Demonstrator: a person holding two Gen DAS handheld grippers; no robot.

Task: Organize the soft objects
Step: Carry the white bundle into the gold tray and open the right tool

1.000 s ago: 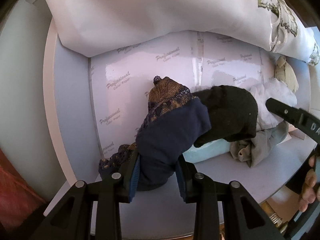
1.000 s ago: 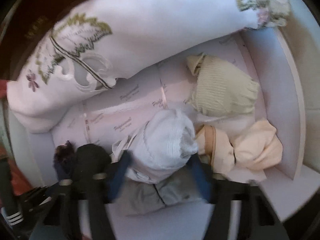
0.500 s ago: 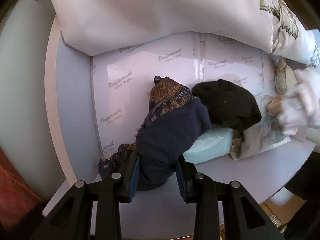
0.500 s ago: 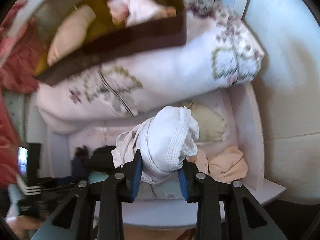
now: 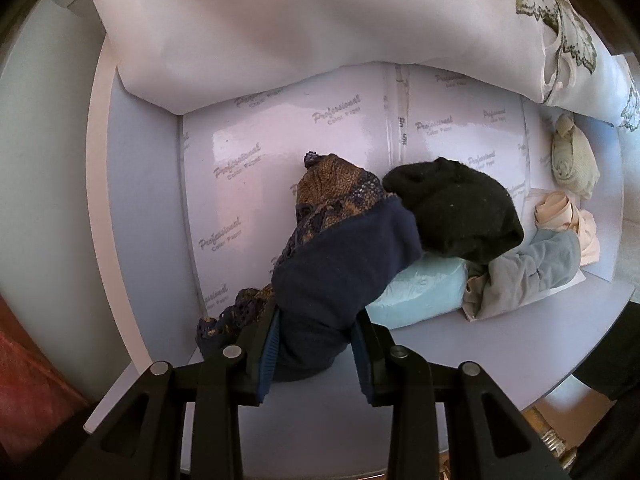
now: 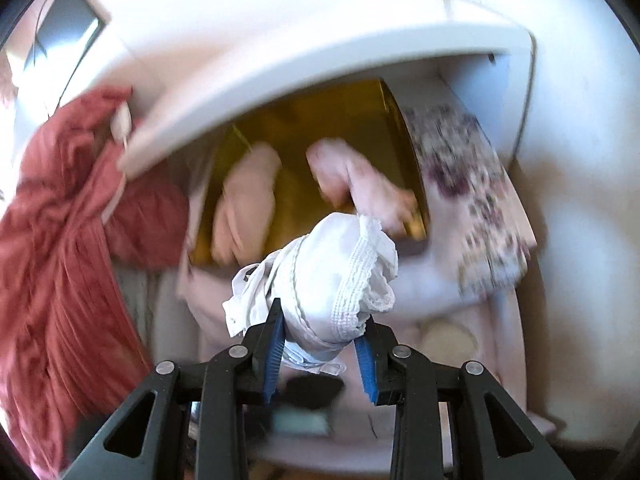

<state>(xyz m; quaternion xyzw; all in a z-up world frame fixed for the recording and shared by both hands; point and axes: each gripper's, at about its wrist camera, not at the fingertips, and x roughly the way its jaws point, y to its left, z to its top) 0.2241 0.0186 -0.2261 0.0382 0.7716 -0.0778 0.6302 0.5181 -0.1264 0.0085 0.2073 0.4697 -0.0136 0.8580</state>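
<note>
My left gripper is shut on a navy garment with brown lace, low over the pale drawer floor. A black rolled piece leans on it. Beside them lie a light blue bundle, a grey piece, a peach roll and a cream roll. My right gripper is shut on a white lace-trimmed garment, held high above the drawer. The right wrist view is blurred.
A white floral-embroidered pillow overhangs the drawer's back. In the right wrist view a white shelf edge runs above a yellow-brown box holding pink rolled pieces. Red cloth hangs at the left.
My right gripper closed on the white garment and lifted it out of the drawer, well above the pillow. The left gripper and its navy garment stayed put.
</note>
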